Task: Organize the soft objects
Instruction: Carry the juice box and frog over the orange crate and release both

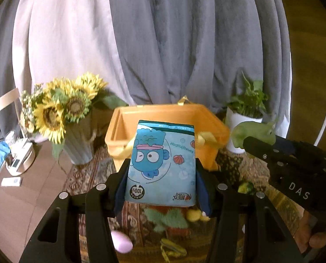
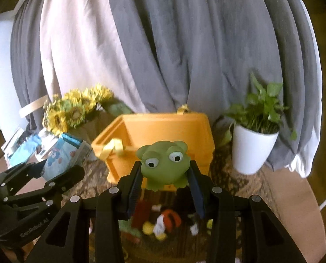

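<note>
1. Two grippers aloft, each with jaws clamped on a soft item in front of the orange bin [image 1: 167,118].
2. From the left wrist view: left gripper [image 1: 162,175] pinching a blue tissue pack [image 1: 160,164] by its two sides, cartoon print upside down, pack upright and hiding part of the bin's near wall.
3. Only in that view: the person's fingers [image 1: 316,234] under the right gripper's body at lower right, a pink egg-shaped toy [image 1: 121,241] and a green plush toy [image 1: 167,219] low on the patterned cloth [image 1: 86,175] of the table.
4. From the right wrist view: right gripper [image 2: 165,173] squeezing a green frog toy [image 2: 165,164] at the sides of its head, eyes facing the camera, just before the bin's near wall.
5. Only there: a blurred heap of red, yellow and white soft toys [image 2: 165,221] beneath the jaws, plus the full white pot of the green plant [image 2: 252,149].
6. Cross-sighted: frog and right gripper poking in from the right of the left view; tissue pack and left gripper at the left of the right view.
7. Both views: sunflowers [image 1: 60,111] left of the bin, grey curtains [image 1: 185,43] behind.
</note>
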Motion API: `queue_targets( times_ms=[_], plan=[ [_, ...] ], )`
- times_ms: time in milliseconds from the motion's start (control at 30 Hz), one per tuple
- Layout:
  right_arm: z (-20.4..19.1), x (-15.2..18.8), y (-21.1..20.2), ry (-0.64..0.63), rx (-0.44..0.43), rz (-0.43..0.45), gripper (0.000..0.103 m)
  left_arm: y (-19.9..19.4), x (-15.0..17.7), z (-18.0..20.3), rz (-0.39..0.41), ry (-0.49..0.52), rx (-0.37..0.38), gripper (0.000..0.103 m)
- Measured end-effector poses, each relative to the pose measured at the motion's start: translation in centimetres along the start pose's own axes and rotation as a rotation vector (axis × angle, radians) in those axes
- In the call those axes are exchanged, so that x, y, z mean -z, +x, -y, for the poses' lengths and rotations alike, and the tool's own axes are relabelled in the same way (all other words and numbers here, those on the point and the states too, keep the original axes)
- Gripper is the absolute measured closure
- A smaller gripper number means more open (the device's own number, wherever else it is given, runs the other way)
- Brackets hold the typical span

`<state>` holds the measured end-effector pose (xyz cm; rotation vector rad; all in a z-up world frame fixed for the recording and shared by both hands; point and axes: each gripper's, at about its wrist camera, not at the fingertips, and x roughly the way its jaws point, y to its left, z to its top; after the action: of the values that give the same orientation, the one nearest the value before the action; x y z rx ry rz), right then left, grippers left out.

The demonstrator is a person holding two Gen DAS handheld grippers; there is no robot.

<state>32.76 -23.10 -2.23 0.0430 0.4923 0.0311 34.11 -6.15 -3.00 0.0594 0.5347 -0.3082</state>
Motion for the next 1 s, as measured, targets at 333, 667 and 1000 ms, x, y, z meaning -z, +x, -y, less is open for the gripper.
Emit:
queue_targets(
  times_ms=[333,667,1000],
  plan=[
    [0.2,-3.6,2.7,-0.016,-0.001,0.054,0.061,1.8,-4.0,-0.2,0.094,0.016,-0.021,0.050],
    [1.1,-6.8,7.9,-0.036,-0.007,0.038,0.061,6.5,-7.5,-0.8,0.097,0.020,-0.050,0.050],
    [3.0,-8.3,14.5,-0.011,-0.004,-0.080,0.060,12.8,-8.6,-1.8,-0.001,0.036,-0.090,0.050]
  ],
)
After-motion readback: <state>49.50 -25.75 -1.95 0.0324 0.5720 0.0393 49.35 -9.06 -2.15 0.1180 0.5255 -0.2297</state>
